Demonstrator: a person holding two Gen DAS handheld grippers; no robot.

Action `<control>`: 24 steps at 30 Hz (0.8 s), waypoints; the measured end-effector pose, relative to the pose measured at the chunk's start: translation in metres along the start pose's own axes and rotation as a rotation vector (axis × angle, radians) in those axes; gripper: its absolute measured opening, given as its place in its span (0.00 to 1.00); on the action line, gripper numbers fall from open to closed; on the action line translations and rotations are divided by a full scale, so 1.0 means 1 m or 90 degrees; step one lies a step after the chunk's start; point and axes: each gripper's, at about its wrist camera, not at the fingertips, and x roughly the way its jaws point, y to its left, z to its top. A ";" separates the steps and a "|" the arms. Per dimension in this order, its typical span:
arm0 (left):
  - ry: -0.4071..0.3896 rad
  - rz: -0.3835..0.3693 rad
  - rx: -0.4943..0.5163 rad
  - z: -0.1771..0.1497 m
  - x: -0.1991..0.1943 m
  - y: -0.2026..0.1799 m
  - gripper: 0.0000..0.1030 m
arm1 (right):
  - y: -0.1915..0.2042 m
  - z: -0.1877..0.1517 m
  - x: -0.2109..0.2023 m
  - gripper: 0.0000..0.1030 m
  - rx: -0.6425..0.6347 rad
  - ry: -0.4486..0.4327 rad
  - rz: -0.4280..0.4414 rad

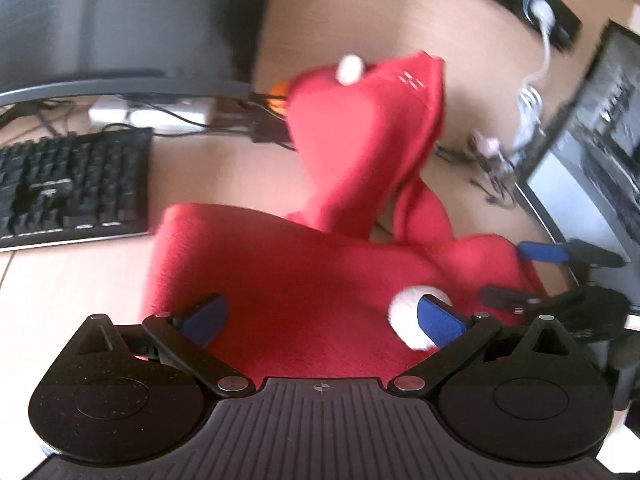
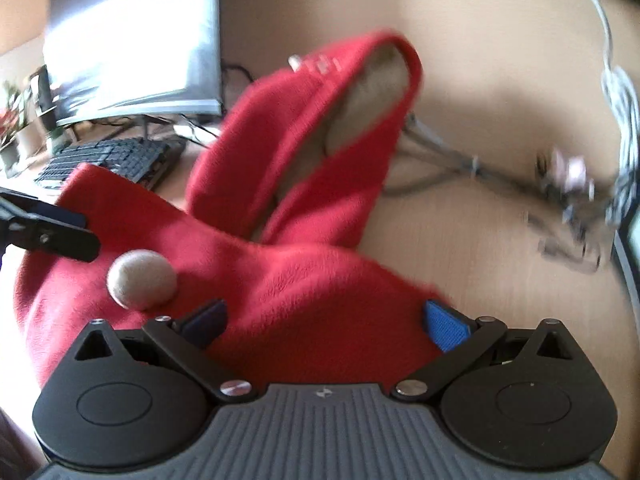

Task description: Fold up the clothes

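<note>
On left wrist view, left tool (image 1: 322,314) sits wide apart, 2 blue pads either side of the red fleece garment (image 1: 304,280), nothing pinched between them. Garment lies heaped on the wood worktop (image 1: 224,176), close under the tool; its hood part (image 1: 360,132) stands up, blurred, with a white pompom (image 1: 350,69) near the top. Second white pompom (image 1: 408,316) lies just behind the right-hand pad (image 1: 438,320). Black keyboard (image 1: 68,184) sits left on the worktop, dark monitor (image 1: 120,24) above it, white cable (image 1: 536,80) and a screen (image 1: 600,152) to the right. Right tool (image 1: 560,276) shows at right edge, touching the garment's side. On right wrist view, right tool (image 2: 324,320) also wide apart, blue pads spread over the garment's (image 2: 288,280) near edge, nothing gripped. Hood (image 2: 320,132) stands raised, pale lining (image 2: 368,96) visible inside. Pompom (image 2: 142,278) rests on the fabric at left. Left tool (image 2: 52,232) enters from left edge, over the fabric; cannot tell contact. Keyboard (image 2: 108,160) and monitor (image 2: 132,40) upper left, tangled cables (image 2: 560,196) at right.
</note>
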 end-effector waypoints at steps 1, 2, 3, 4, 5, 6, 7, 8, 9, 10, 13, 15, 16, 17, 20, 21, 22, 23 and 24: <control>0.000 0.006 -0.002 0.000 0.003 0.002 1.00 | 0.000 0.005 -0.002 1.00 -0.011 -0.006 -0.004; 0.001 0.009 -0.003 0.000 0.006 0.003 1.00 | -0.003 0.008 -0.001 1.00 -0.013 -0.007 -0.005; 0.002 0.013 0.000 -0.001 0.010 0.004 1.00 | -0.008 0.009 0.002 1.00 -0.004 -0.003 -0.004; 0.003 0.017 0.003 -0.002 0.014 0.004 1.00 | -0.014 0.008 0.008 0.99 0.012 0.007 0.000; 0.005 0.023 0.008 -0.002 0.018 0.004 1.00 | -0.020 0.005 0.015 0.91 0.035 0.026 0.007; 0.007 0.028 0.013 -0.002 0.021 0.004 1.00 | -0.027 0.002 0.022 0.87 0.057 0.045 0.014; 0.007 0.029 0.013 -0.001 0.022 0.004 1.00 | -0.032 -0.001 0.028 0.87 0.076 0.058 0.021; 0.007 0.027 0.008 0.000 0.020 0.005 1.00 | -0.035 -0.003 0.029 0.87 0.084 0.060 0.025; 0.008 0.024 0.002 0.002 0.018 0.005 1.00 | -0.035 -0.002 0.026 0.87 0.082 0.056 0.027; 0.009 0.014 -0.008 0.005 0.014 0.005 1.00 | -0.035 0.001 0.021 0.87 0.077 0.049 0.029; 0.021 -0.046 -0.047 0.006 -0.003 0.004 1.00 | -0.046 0.015 0.006 0.88 0.102 0.022 0.042; 0.040 -0.097 -0.075 0.002 -0.013 0.001 1.00 | -0.058 0.025 0.006 0.95 0.136 0.026 0.060; 0.051 -0.122 -0.087 -0.002 -0.015 -0.001 1.00 | -0.062 0.029 0.011 0.97 0.148 0.033 0.075; 0.065 -0.150 -0.101 -0.007 -0.016 -0.004 1.00 | -0.065 0.031 0.017 0.97 0.155 0.038 0.092; 0.097 -0.185 -0.116 -0.021 -0.009 -0.013 1.00 | -0.068 0.034 0.039 0.97 0.172 0.061 0.144; 0.105 -0.180 -0.113 -0.026 -0.005 -0.017 1.00 | -0.066 0.032 0.047 0.97 0.176 0.076 0.161; 0.108 -0.167 -0.104 -0.029 0.000 -0.020 1.00 | -0.063 0.029 0.053 0.97 0.177 0.087 0.166; 0.110 -0.159 -0.098 -0.030 0.002 -0.022 1.00 | -0.059 0.027 0.054 0.97 0.171 0.091 0.150; 0.109 -0.155 -0.096 -0.030 0.004 -0.024 1.00 | -0.054 0.026 0.050 0.97 0.153 0.082 0.130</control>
